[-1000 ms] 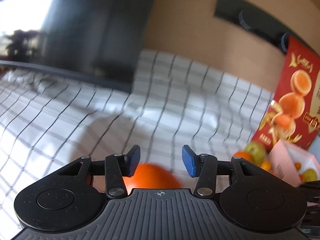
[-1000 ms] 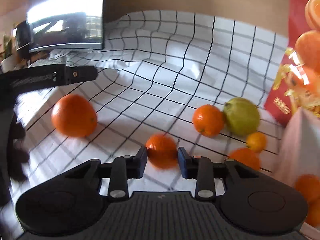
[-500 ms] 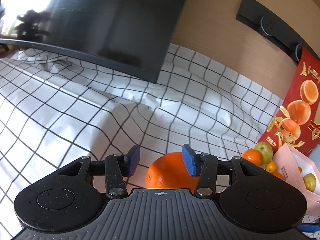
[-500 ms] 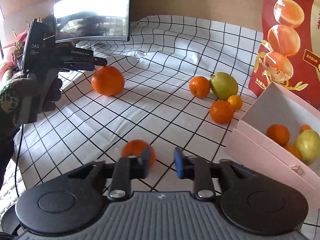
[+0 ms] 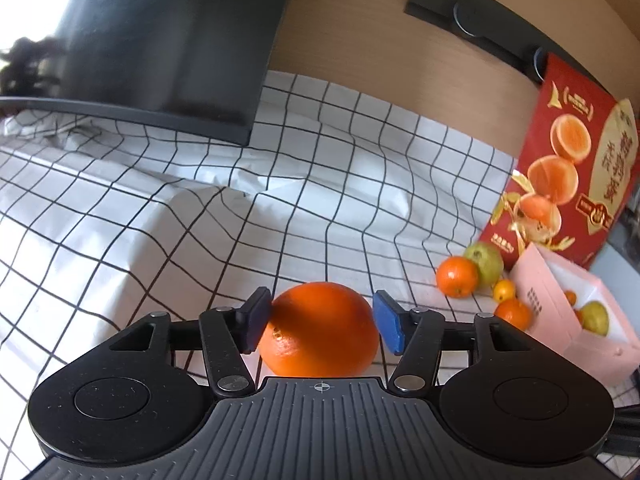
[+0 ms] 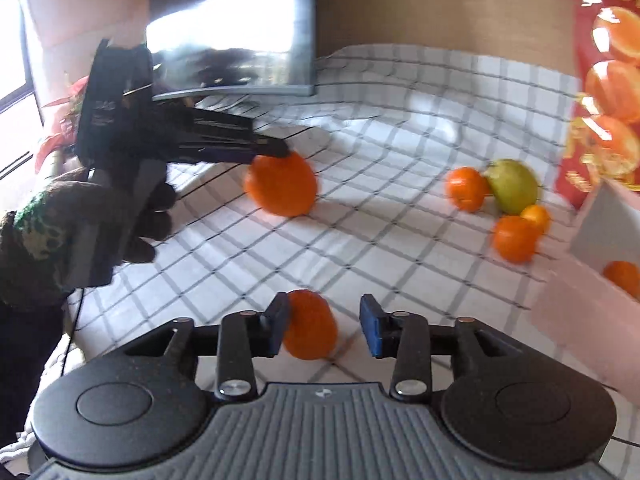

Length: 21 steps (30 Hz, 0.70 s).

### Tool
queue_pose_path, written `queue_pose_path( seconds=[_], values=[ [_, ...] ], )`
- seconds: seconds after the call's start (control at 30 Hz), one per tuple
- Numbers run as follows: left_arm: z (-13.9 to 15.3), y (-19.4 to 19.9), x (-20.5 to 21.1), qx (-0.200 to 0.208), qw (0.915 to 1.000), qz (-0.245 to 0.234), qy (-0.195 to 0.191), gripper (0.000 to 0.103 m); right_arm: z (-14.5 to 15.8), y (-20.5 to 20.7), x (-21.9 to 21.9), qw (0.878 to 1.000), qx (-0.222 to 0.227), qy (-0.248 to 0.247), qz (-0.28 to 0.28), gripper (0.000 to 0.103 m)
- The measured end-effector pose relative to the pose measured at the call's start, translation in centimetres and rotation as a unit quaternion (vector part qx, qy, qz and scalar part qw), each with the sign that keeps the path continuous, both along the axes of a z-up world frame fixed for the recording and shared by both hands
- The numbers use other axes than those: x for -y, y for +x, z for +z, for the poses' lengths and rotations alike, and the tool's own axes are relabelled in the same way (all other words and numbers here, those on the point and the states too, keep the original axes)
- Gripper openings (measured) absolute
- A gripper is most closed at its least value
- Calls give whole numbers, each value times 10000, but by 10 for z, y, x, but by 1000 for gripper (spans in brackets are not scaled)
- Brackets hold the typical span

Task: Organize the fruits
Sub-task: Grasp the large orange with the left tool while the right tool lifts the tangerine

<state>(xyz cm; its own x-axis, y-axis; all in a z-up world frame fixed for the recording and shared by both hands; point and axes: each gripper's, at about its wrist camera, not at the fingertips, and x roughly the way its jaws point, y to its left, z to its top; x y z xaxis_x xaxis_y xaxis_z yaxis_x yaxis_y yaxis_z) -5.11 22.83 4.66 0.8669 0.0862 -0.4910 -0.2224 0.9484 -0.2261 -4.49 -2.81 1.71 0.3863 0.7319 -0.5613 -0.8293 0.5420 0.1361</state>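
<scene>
Both pairs of jaws stand wide, each straddling a fruit without clamping it. Between the left gripper's (image 5: 320, 322) blue pads sits a large orange (image 5: 320, 332) on the checked cloth (image 5: 200, 240); one pad looks to touch its skin, the other stands just clear. The right gripper (image 6: 324, 326) frames a smaller orange (image 6: 310, 330), blurred, close to 1 pad. Farther right lie 2 oranges, a green fruit (image 5: 486, 262) and a tiny orange beside an open pink box (image 5: 560, 320) already holding fruit. A red carton (image 5: 560, 160) stands behind. This looks like the grasping step; next, each pair should close gently, then carry its fruit to the box.
</scene>
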Motion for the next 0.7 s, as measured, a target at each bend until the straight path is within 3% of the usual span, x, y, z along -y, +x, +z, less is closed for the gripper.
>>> queue_pose_path(
  seconds=[0.17, 0.3, 0.43, 0.6, 0.7],
  values=[
    [0, -10, 2, -99, 9999, -110, 18, 63, -20, -7, -29, 9991, 71, -410, 69, 44],
    [4, -29, 7, -142, 9985, -521, -19, 63, -24, -13, -26, 9983, 293, -496, 33, 40],
    [5, -49, 4, 57, 9954, -843, -451, 61, -20, -15, 3, 9984, 390, -390, -161, 40],
    [9, -61, -5, 548, 9972, -453, -211, 61, -16, -7, 67, 9967, 182, -153, -772, 40],
    [6, -53, -16, 485, 9973, -328, -443, 61, -20, -4, 108, 9897, 350, -221, -1371, 40]
  ],
)
